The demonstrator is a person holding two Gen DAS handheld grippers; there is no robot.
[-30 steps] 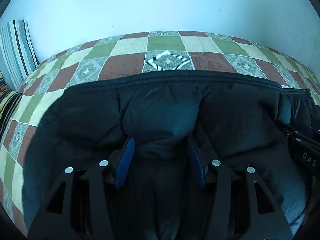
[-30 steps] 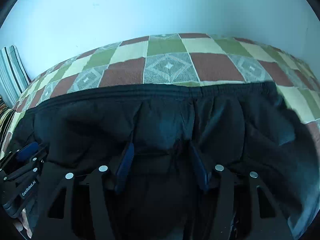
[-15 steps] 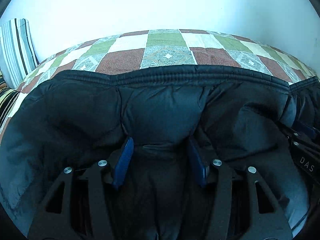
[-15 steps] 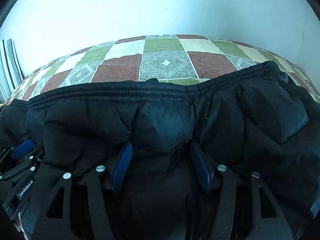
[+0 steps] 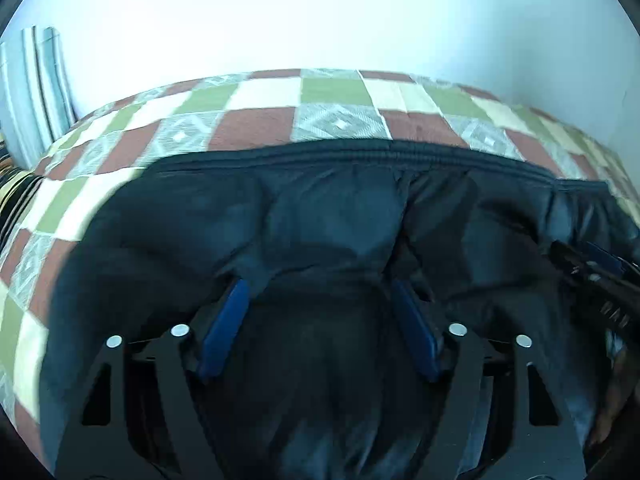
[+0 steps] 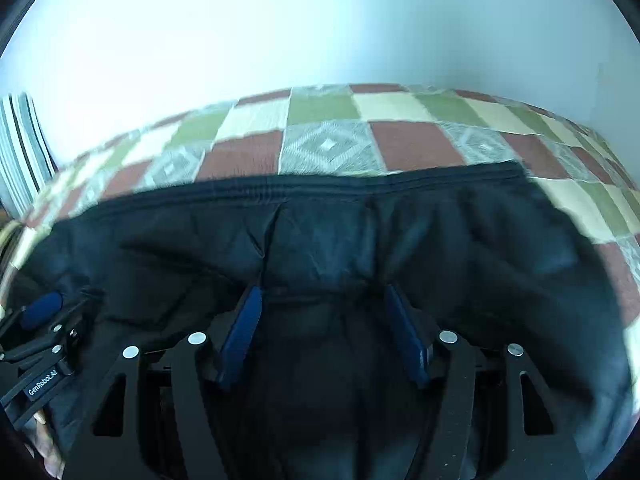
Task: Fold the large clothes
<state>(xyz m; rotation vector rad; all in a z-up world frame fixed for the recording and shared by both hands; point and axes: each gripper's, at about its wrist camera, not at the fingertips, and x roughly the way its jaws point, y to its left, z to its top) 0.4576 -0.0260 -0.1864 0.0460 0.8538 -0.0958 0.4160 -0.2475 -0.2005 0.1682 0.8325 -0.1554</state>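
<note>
Your left gripper [image 5: 320, 304] has a bunched fold of the black padded jacket [image 5: 332, 220] clamped between its blue pads [image 5: 224, 328], and your right gripper [image 6: 324, 312] pinches another fold of the same jacket just the same. The jacket lies spread over the checkered bedspread [image 6: 328, 148], its ribbed hem [image 6: 312, 192] running across toward the pale wall [image 6: 320, 32]. A striped cushion [image 5: 36, 88] stands at the far left.

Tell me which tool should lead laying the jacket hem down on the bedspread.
Neither clearly: the left tool and right tool both grip the black jacket, hem level over the checked bedspread. Probably lower both together.
</note>
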